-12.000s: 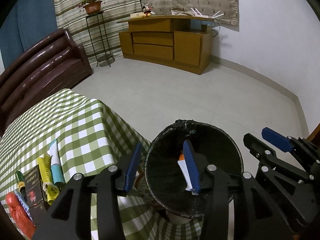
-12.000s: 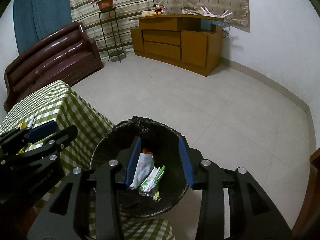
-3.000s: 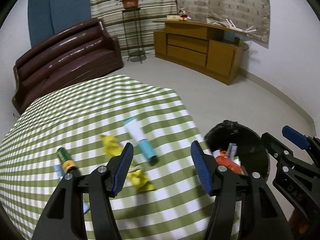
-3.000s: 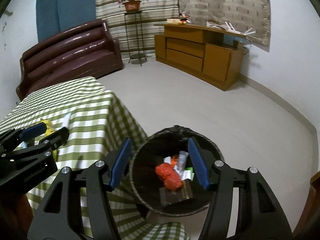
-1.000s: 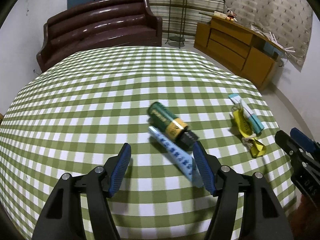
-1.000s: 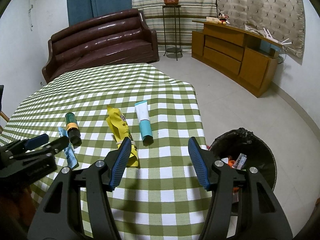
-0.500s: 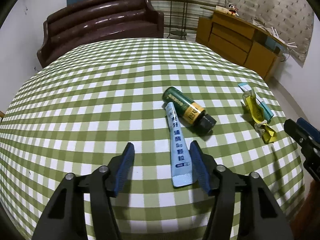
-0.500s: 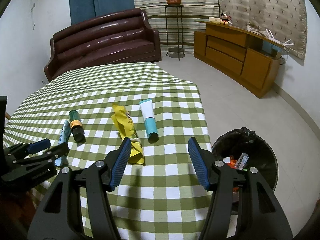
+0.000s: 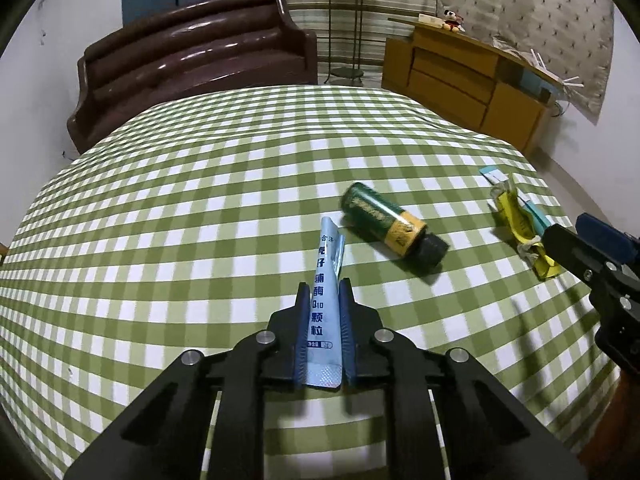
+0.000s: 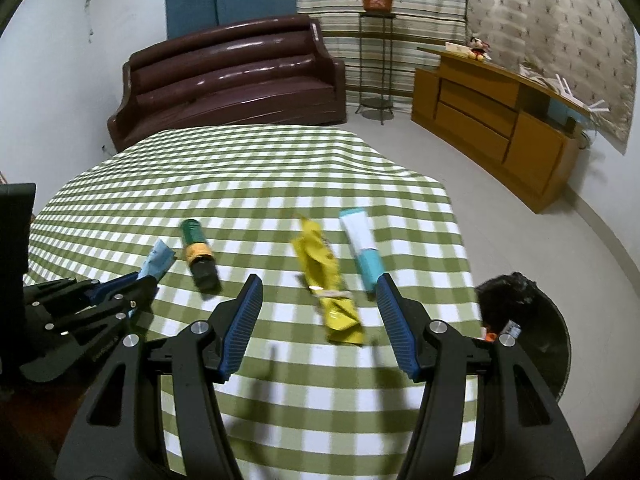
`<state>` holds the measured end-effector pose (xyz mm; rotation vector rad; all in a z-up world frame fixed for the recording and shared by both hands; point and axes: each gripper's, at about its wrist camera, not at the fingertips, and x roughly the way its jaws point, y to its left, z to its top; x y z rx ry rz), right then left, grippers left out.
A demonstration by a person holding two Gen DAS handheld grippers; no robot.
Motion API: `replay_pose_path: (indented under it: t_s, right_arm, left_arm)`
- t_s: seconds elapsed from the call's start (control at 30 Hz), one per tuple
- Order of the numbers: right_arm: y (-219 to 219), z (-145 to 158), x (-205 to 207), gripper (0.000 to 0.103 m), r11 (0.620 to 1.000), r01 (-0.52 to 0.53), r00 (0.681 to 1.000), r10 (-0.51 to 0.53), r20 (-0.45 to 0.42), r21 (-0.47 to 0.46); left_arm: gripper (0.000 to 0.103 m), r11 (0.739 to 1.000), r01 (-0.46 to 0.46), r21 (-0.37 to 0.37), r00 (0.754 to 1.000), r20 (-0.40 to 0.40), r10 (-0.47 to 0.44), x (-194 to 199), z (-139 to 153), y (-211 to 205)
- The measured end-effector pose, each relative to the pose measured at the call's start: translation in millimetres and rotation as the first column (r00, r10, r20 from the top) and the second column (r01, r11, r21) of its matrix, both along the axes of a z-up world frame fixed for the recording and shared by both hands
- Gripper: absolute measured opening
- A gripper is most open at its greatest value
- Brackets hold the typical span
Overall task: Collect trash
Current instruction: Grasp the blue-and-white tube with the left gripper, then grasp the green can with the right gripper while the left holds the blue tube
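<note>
My left gripper (image 9: 324, 292) is shut on a light blue sachet (image 9: 325, 284) with dark blue print, which lies on the green checked tablecloth (image 9: 180, 200). The sachet also shows in the right wrist view (image 10: 157, 261). A green and yellow bottle (image 9: 390, 224) with a black cap lies just right of it. A yellow wrapper (image 10: 326, 280) and a white and teal tube (image 10: 362, 246) lie further right. My right gripper (image 10: 318, 286) is open, hovering above the yellow wrapper. The black-lined trash bin (image 10: 528, 328) stands on the floor beyond the table's right edge.
A brown sofa (image 10: 228, 80) stands behind the table. A wooden cabinet (image 10: 500, 120) and a plant stand (image 10: 376, 52) are along the far wall. A dark object (image 10: 14, 240) sits at the left edge of the right wrist view.
My left gripper has moved forward over the blue sachet and shut on it. My right gripper has moved closer to the yellow wrapper and stays open.
</note>
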<state>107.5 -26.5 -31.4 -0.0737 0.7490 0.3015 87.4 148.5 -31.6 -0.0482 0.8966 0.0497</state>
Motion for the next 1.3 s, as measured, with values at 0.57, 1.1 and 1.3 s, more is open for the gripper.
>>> replay_pose_path:
  t_s: [0.57, 1.1, 1.3]
  right_arm:
    - [78, -9, 25, 0.058, 0.991, -0.134, 0.989, 0.132, -0.073, -0.021]
    - [111, -27, 37, 0.023, 0.979, -0.188, 0.973, 0.175, -0.149, -0.078]
    - [102, -23, 30, 0.023, 0.982, -0.182, 0.976, 0.173, -0.128, -0.059]
  left_arm:
    - [0.016, 0.989, -0.144, 0.038, 0.99, 0.017, 0.143, -7, 4, 78]
    - [0.016, 0.987, -0.157, 0.024, 0.988, 0.012, 0.156, -11, -1, 87]
    - [0.016, 0.988, -0.152, 0.025, 0.988, 0.015, 0.152, -13, 1, 82]
